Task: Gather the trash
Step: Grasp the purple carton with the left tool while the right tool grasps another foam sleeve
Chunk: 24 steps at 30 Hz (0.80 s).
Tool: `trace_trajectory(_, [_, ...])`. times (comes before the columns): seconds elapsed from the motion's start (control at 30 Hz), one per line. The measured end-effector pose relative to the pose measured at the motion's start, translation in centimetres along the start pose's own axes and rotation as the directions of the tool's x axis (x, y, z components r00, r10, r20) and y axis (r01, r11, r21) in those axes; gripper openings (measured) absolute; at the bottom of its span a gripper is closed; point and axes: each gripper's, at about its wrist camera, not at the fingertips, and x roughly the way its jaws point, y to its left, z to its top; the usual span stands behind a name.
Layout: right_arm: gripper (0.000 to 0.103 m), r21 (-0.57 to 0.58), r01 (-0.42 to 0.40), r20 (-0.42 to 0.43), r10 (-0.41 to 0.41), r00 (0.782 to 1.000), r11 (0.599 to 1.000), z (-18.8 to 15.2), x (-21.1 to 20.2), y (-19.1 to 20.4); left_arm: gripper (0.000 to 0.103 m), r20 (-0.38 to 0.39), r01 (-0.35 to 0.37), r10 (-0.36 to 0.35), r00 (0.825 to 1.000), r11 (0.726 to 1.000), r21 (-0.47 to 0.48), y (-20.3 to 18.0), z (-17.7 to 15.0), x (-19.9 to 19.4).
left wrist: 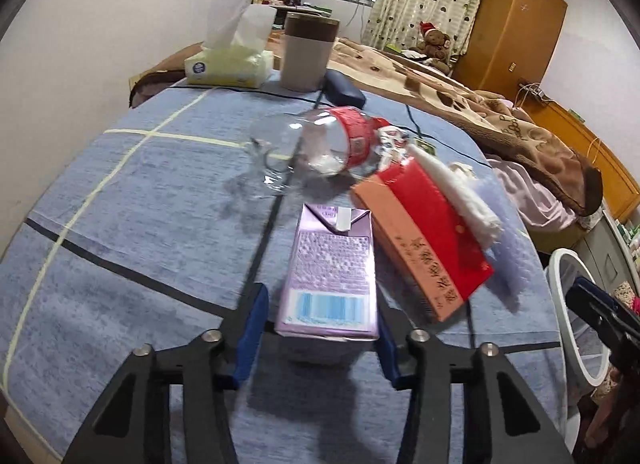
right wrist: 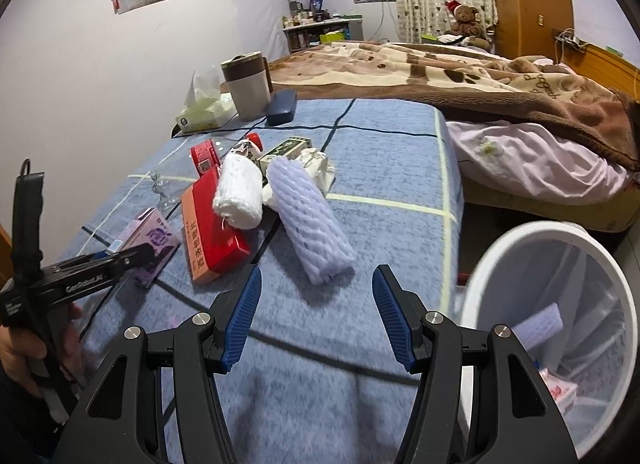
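now | step: i am gripping the purple carton (left wrist: 331,276) with the left gripper (left wrist: 320,328), fingers narrowed onto its near end, carton lying on the blue counter (left wrist: 120,224) | right gripper (right wrist: 316,316) half open, empty, beside the white bin (right wrist: 500,248) | next: lift it clear of the red box (left wrist: 420,240), carry to bin

Purple carton (left wrist: 330,276) (lying flat) between tool (left wrist: 320,328) pads
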Motion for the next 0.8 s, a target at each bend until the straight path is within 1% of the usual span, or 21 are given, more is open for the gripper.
trace_trajectory(0.03, [0.059, -0.003, -0.001, -0.004, 0.001, 1.000, 1.000, 0.2, 0.3, 0.1, 0.041, -0.002, 0.000, 0.000, 1.000, 1.000, 0.001, 0.2, 0.1, 0.1])
trace_trajectory(0.4, [0.059, -0.027, 0.020, -0.074, -0.022, 0.997, 0.999, 1.3, 4.2, 0.1, 0.040, 0.018, 0.028, -0.028, 0.999, 0.999, 0.035, 0.4, 0.7, 0.8])
trace_trajectory(0.53, [0.050, -0.029, 0.027, -0.099, -0.030, 0.995, 0.999, 1.1, 5.1, 0.2, 0.040, 0.024, 0.028, -0.029, 0.999, 0.998, 0.049, 0.3, 0.9, 1.1])
trace_trajectory(0.57, [0.043, -0.027, 0.028, -0.102, -0.031, 0.994, 0.999, 1.0, 5.1, 0.2, 0.040, 0.024, 0.029, -0.030, 0.999, 0.998, 0.050, 0.3, 1.0, 1.1])
trace_trajectory(0.67, [0.035, -0.021, 0.032, -0.093, -0.034, 0.995, 0.999, 1.1, 4.7, 0.2, 0.040, 0.025, 0.032, -0.034, 0.999, 0.998, 0.052, 0.3, 1.1, 1.2])
trace_trajectory(0.8, [0.031, -0.019, 0.029, -0.066, -0.030, 0.997, 0.999, 0.9, 3.3, 0.3, 0.040, 0.024, 0.033, -0.034, 0.999, 0.998, 0.055, 0.3, 1.1, 1.1])
